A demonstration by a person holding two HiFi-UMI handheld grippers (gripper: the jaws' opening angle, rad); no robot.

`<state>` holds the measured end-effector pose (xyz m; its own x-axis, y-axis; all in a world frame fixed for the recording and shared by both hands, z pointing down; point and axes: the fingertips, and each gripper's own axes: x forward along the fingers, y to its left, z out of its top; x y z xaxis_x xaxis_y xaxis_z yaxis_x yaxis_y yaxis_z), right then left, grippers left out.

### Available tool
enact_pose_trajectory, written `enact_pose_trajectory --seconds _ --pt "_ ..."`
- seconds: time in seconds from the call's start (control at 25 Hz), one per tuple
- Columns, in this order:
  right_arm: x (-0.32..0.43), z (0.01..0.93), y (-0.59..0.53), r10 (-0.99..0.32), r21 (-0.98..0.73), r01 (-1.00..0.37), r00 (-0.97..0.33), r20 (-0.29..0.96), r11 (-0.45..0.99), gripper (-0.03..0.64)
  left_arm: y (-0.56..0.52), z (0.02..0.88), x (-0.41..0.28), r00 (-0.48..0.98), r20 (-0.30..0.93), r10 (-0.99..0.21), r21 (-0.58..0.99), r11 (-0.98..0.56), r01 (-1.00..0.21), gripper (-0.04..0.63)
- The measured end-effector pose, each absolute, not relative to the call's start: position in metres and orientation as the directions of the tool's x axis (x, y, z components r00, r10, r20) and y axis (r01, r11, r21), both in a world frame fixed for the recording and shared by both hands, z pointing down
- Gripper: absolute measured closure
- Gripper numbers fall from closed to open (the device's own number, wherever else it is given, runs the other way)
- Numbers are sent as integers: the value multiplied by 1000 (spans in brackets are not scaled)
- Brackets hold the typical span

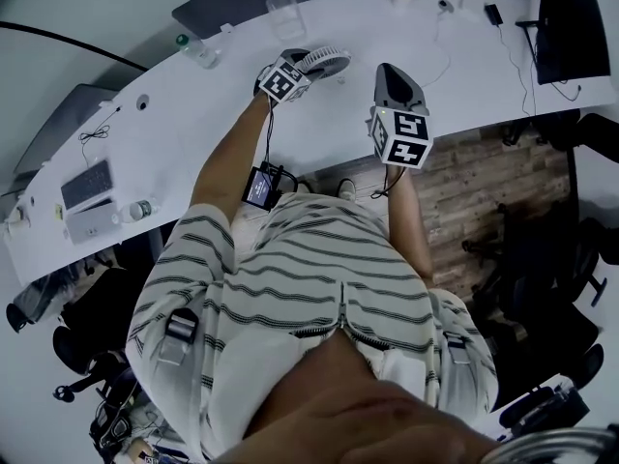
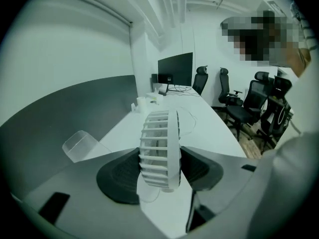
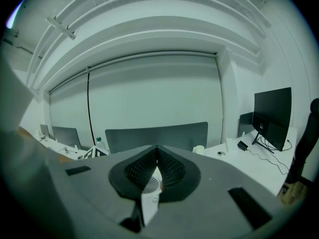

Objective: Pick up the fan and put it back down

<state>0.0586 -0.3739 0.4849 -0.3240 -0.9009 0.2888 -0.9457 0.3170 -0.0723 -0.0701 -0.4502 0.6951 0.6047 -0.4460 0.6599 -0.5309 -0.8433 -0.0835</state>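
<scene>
My left hand-held gripper has a matt grey plastic shell. Its pads are black, finely ribbed and rubbery in look. The fan between them is white plastic, a slatted grille with a smooth, faintly satin finish. The tabletop is white, smooth and slightly glossy. The cup on it is clear; glass or plastic, I cannot tell. My right hand-held gripper has the same matt grey shell and ribbed black pads. My shirt is soft striped cloth. The floor looks like matt, grainy wood planks.
</scene>
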Motion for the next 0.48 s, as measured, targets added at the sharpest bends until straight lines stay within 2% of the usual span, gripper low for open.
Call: enact_pose_trajectory --seconds 0.24,0.48 --pt "54 484 -375 -898 -75 -942 -334 286 326 606 -458 697 -77 506 716 -482 -205 -837 -508 342" --pt "55 482 -372 -899 -76 -943 -333 283 325 606 -457 686 -79 483 715 -505 -247 -829 -501 330"
